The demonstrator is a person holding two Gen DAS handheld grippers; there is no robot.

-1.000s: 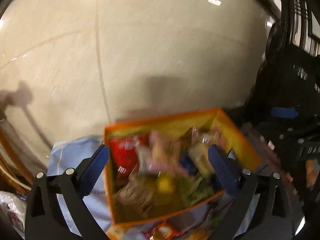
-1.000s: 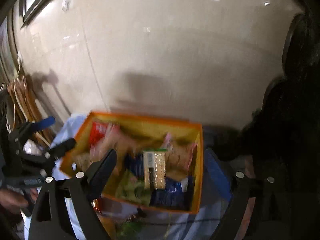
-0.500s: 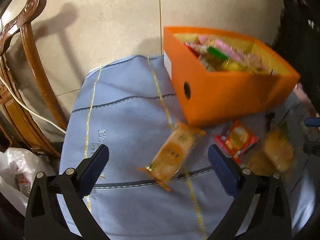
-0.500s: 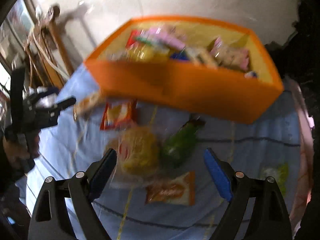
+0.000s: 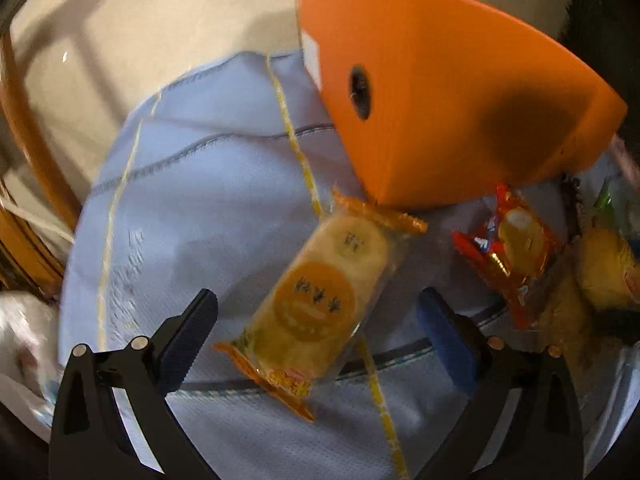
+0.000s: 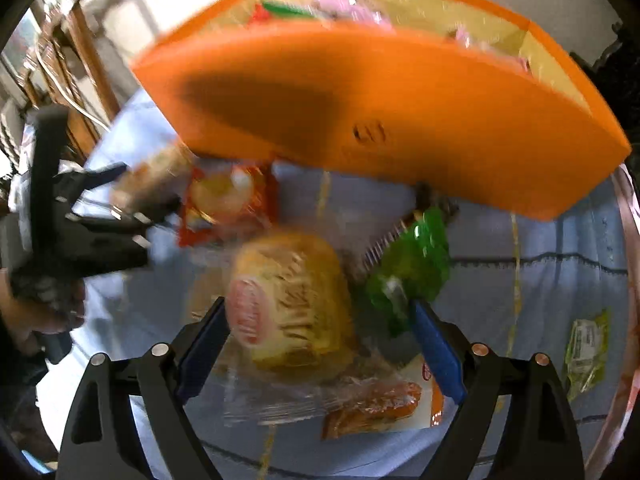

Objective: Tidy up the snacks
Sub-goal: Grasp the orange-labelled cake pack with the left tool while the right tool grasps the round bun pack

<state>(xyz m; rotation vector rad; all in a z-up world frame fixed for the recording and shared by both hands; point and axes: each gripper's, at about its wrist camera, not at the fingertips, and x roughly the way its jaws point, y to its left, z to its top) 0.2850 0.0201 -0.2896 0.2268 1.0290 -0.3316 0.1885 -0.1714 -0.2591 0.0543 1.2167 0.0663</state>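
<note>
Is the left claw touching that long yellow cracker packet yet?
Apart. The left wrist view shows blue cloth between each finger of the left claw and the cracker packet.

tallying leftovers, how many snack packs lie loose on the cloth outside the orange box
6: rice cracker, red packet, bread bun, green packet, orange packet, pale green packet. Others may be hidden.

This looks like a room in a home. A light blue cloth (image 5: pixel 208 208) with yellow stripes covers the table, a carved wooden chair (image 6: pixel 86 60) stands beside it on a pale tiled floor (image 5: pixel 160 28), and wrapped snacks (image 6: pixel 288 300) lie around an orange box (image 6: pixel 400 120).
</note>
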